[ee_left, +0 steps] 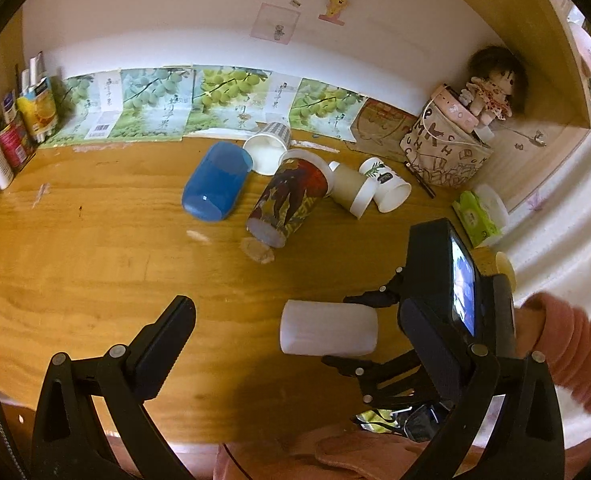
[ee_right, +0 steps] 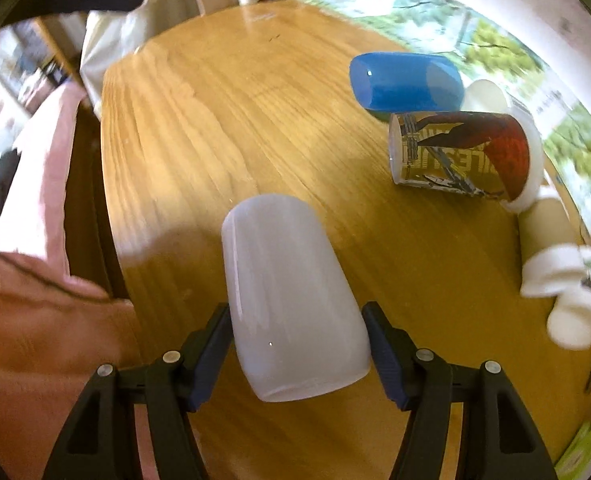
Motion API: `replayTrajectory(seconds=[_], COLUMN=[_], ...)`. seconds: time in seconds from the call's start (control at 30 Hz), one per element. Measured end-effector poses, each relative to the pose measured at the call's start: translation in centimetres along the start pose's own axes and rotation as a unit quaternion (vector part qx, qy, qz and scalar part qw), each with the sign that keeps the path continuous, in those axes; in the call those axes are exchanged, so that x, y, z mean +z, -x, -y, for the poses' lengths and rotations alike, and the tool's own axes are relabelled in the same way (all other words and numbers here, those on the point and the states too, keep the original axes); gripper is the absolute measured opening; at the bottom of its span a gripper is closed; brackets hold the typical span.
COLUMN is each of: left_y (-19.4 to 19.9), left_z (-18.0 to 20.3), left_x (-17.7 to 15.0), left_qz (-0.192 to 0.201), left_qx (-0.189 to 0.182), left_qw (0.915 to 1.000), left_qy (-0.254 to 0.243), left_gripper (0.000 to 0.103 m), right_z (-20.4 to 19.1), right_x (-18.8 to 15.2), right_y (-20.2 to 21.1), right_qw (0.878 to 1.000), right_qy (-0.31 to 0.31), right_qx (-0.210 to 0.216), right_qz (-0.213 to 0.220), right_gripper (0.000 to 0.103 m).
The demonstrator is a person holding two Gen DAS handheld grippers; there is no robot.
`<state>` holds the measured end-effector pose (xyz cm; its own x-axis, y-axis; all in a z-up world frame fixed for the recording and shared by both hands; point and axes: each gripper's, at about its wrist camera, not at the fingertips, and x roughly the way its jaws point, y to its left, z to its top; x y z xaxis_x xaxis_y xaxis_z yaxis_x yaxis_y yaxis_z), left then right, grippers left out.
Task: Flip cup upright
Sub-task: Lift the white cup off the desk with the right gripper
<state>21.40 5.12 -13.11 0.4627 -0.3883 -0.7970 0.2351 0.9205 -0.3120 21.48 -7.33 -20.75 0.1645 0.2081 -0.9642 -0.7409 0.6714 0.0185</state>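
Observation:
A plain white cup [ee_right: 291,300] lies on its side, closed bottom pointing away from the right wrist camera. My right gripper [ee_right: 297,332] is shut on the white cup near its rim, one finger on each side. In the left wrist view the white cup [ee_left: 327,328] lies sideways over the wooden table [ee_left: 95,248], held by the right gripper [ee_left: 359,330]. My left gripper [ee_left: 295,344] is open and empty, to the left of and nearer than the cup.
Several other cups lie tipped over at the back: a blue one [ee_left: 215,180], a printed one [ee_left: 291,204], a brown one [ee_left: 353,190] and white ones [ee_left: 387,184]. Bottles [ee_left: 11,144] stand far left; a bag with a doll [ee_left: 447,148] and wipes [ee_left: 477,216] sit right.

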Motion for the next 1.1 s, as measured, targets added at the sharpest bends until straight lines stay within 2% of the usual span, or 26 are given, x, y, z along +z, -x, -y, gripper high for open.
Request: replayTrajectory(seconds=[0.2,0.43,0.67,0.9,1.1], left_y=[1.5,2.9,2.4,1.0,-0.3], left_z=[0.5,1.0,1.0,-0.1,-1.4], left_x=[-2.3,-4.6,-5.3,-4.5,-4.1], left_qz=[0.005,0.012,0.007,-0.026,-0.061], left_qx=[0.024,0.057,0.082,0.081,0.053], left_qw=[0.9996,0.9980,0.9957,0.9942,0.9929], left_qy=[0.016,0.023,0.042,0.065,0.087], left_gripper=[0.102,0.102,0.102,0.102,0.102], right_z=[-0.7,-0.9,-0.9,-0.2,-0.3], right_x=[-2.7,-3.7,-4.3,-5.1,-5.2], right_y=[0.3,0.3,0.0,0.0,-0.4], right_qw=[0.994,0.974,0.955,0.932,0.919], right_qy=[-0.103,-0.223,-0.292,-0.356,-0.387], right_qx=[-0.008,0.005,0.021,0.052,0.072], right_qz=[0.021,0.040,0.048,0.044,0.036], right_gripper=[0.066,0.065,0.065,0.065,0.065])
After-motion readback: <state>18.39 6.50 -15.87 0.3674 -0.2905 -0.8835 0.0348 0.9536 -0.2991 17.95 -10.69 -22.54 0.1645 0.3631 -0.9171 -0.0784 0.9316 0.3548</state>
